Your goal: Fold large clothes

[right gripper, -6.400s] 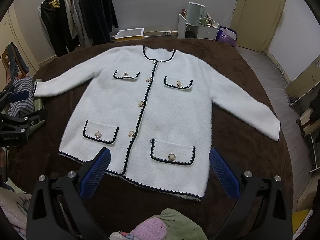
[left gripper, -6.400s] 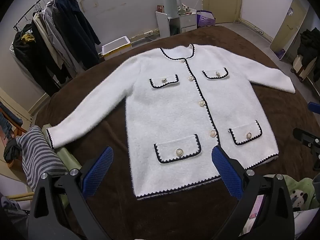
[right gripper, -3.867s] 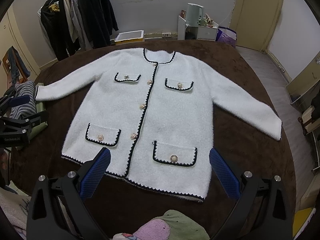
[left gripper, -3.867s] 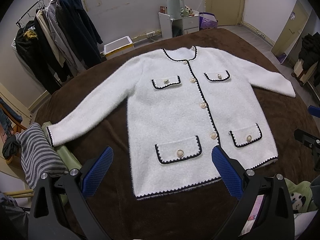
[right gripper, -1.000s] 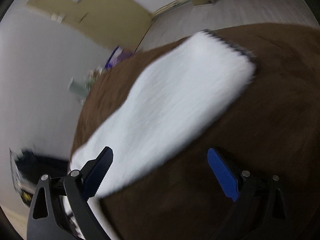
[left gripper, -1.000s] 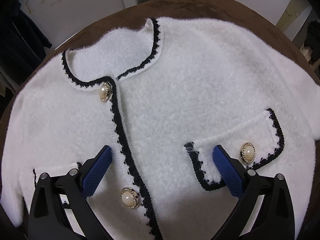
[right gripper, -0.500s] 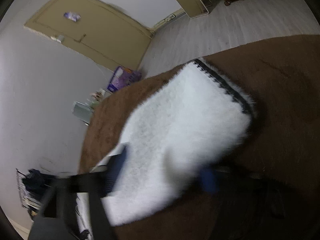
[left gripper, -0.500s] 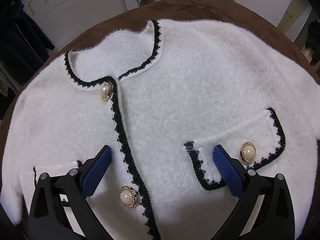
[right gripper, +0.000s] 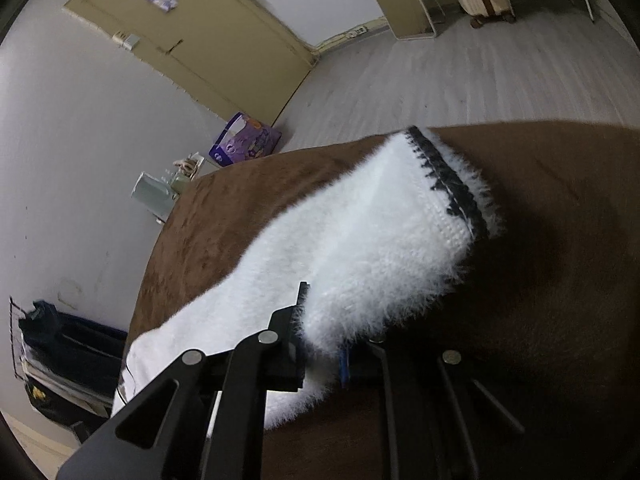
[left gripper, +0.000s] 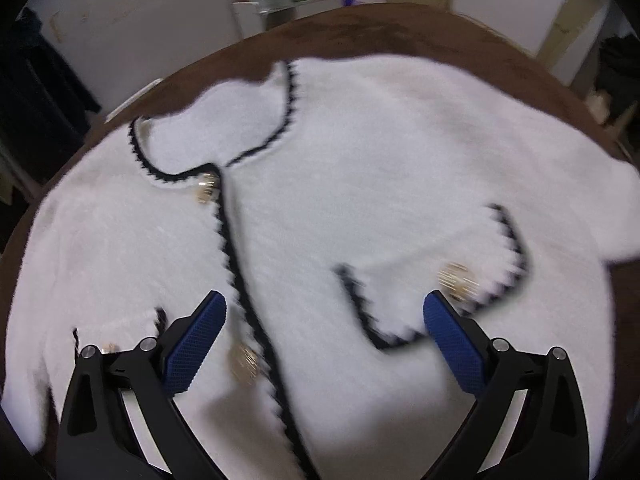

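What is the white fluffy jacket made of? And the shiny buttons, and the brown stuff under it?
The jacket looks like fuzzy knit yarn: long white hairs stick out along the sleeve, with knit rows showing near its black cuff. The buttons look like gold-colored metal rims; blur hides their centers. The brown cover looks like soft, matte velvety cloth, though that is a guess.

I see a yellow door [right gripper: 192, 36] on the far wall w/ a purple bag [right gripper: 245, 142] on the floor just beside its foot. Pale wood floor [right gripper: 460, 76] runs on from there. Dark clothes [right gripper: 60, 344] hang well away from the door.
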### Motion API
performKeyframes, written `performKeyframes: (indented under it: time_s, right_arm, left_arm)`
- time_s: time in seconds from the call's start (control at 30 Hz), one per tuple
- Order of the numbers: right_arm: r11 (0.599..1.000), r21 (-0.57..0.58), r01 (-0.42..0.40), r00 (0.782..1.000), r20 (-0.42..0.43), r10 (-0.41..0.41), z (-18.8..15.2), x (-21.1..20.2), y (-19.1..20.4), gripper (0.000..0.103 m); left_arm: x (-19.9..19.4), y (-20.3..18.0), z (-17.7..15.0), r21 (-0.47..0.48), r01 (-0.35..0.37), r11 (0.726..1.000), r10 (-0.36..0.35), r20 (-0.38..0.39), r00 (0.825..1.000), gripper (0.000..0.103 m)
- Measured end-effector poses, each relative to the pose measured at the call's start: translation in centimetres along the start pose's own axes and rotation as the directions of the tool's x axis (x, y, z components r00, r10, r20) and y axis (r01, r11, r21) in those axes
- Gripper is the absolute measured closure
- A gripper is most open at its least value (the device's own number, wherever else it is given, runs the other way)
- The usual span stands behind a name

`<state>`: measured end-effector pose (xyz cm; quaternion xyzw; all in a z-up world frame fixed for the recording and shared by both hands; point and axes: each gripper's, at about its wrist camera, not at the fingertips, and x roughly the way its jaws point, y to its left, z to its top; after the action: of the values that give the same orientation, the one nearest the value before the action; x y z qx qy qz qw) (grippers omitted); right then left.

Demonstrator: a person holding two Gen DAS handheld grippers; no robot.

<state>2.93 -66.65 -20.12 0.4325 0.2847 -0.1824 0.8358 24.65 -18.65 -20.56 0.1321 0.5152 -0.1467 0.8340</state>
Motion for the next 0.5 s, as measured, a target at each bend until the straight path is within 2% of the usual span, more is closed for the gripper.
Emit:
performKeyframes:
  time_s: [0.13, 0.2, 0.27, 0.37, 0.43, 0.5]
  right_arm:
    - [0.999, -0.051, 0.009, 1.0, -0.006, -0.009, 0.5, -0.4, 1.2, 0.091]
    - [0.998, -0.067, 0.007, 1.0, -0.011, -0.007, 0.6, -0.6, 1.4, 0.091]
    - [0.996, -0.092, 0.008, 1.0, -0.015, -0.009, 0.7, -0.9, 1.7, 0.091]
    - [0.991, -0.135, 0.001, 1.0, -0.018, -0.003, 1.0, -1.2, 2.3, 0.091]
    - [0.989, -0.15, -0.003, 1.0, -0.022, 0.0, 0.9, -1.2, 2.2, 0.091]
    - [0.988, -0.151, -0.009, 1.0, -0.029, 0.005, 0.9, -1.3, 1.8, 0.091]
  left_arm:
    - [-3.5, -2.7, -2.0, -0.051, 0.005, 0.999, -0.006, -0.02, 1.0, 0.006]
    - [-5.1, -5.5, -4.2, -0.076, -0.022, 0.997, 0.017, -0.065, 0.998, 0.006]
    - [-6.3, -8.6, -6.3, -0.042, -0.003, 0.999, -0.001, -0.094, 0.996, 0.006]
    - [-8.4, -14.0, -9.4, 0.059, 0.01, 0.998, -0.005, -0.08, 0.997, 0.006]
    - [-9.4, -16.5, -11.6, 0.081, 0.031, 0.996, -0.026, -0.071, 0.997, 0.006]
    - [-9.8, -19.1, -13.5, 0.066, 0.042, 0.997, -0.036, -0.095, 0.995, 0.006]
